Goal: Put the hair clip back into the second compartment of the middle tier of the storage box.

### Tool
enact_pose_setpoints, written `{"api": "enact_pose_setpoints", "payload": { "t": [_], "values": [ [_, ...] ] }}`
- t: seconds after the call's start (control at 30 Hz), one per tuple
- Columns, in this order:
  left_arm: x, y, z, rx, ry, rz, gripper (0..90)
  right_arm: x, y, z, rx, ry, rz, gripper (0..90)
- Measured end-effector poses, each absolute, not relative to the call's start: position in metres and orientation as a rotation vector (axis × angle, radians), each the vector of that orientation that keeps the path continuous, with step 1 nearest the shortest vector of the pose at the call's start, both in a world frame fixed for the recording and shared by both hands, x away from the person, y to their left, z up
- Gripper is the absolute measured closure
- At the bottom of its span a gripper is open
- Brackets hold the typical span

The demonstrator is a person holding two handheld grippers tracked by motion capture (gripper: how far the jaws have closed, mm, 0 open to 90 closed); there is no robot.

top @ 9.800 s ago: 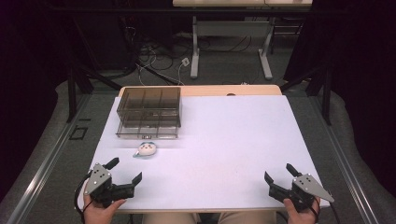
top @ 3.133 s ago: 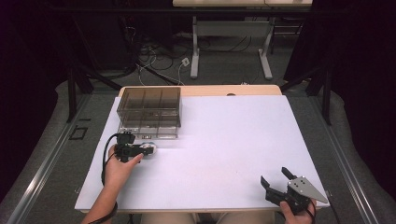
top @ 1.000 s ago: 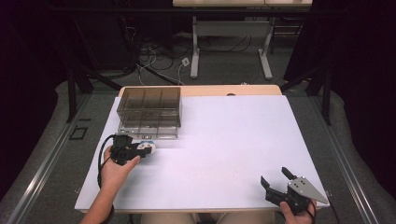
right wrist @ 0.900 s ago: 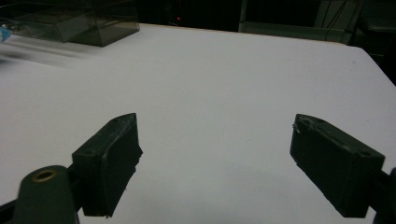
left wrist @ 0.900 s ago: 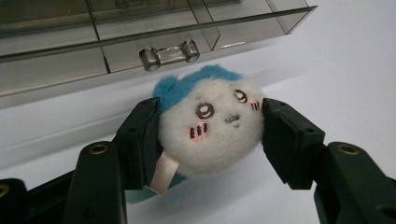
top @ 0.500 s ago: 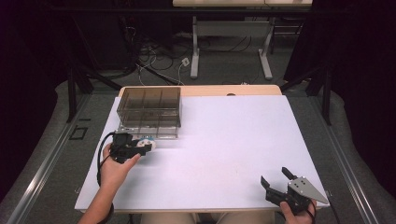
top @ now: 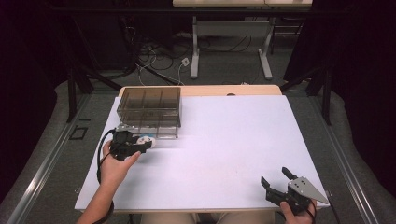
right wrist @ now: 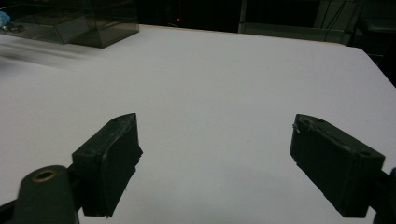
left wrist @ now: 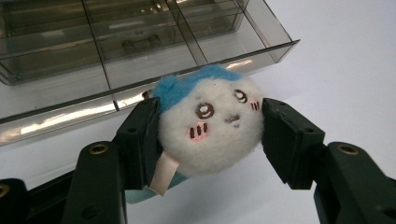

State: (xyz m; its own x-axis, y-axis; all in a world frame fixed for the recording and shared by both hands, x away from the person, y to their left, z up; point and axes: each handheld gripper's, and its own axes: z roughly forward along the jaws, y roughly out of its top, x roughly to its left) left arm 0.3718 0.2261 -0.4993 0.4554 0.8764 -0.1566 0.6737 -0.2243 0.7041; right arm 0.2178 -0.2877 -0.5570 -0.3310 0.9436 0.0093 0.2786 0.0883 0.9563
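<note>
Left gripper (left wrist: 210, 135) was clamped on the plush (left wrist: 208, 126), one jaw pressed to each side of it; plush white and round, blue tuft on top, small drawn face, a pale tag hanging beneath; it was held just in front of the organizer (top: 149, 111), near that box's front edge, at the left part of the table (top: 224, 149); organizer smoky clear plastic, divided into compartments; right gripper (top: 279, 184) sat at the near right corner, well apart from the plush, jaws spread wide over bare white surface, gripping nothing.
</note>
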Motion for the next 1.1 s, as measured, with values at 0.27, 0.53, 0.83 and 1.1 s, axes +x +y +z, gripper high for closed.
{"api": "enact_pose_setpoints", "payload": {
  "t": [0.27, 0.53, 0.83, 1.1],
  "values": [
    [0.373, 0.227, -0.495, 1.976, 1.283, 0.382, 40.3, 0.218, -0.288, -0.557, 1.217, 1.701, 1.268, 15.1],
    [0.375, 0.226, -0.491, 1.966, 1.274, 0.401, 40.3, 0.218, -0.288, -0.557, 1.216, 1.703, 1.269, 15.2],
    [0.378, 0.227, -0.486, 1.973, 1.267, 0.403, 40.3, 0.218, -0.288, -0.557, 1.211, 1.706, 1.268, 15.1],
    [0.382, 0.227, -0.482, 1.959, 1.273, 0.422, 40.3, 0.218, -0.288, -0.557, 1.213, 1.704, 1.268, 15.2]
  ]
}}
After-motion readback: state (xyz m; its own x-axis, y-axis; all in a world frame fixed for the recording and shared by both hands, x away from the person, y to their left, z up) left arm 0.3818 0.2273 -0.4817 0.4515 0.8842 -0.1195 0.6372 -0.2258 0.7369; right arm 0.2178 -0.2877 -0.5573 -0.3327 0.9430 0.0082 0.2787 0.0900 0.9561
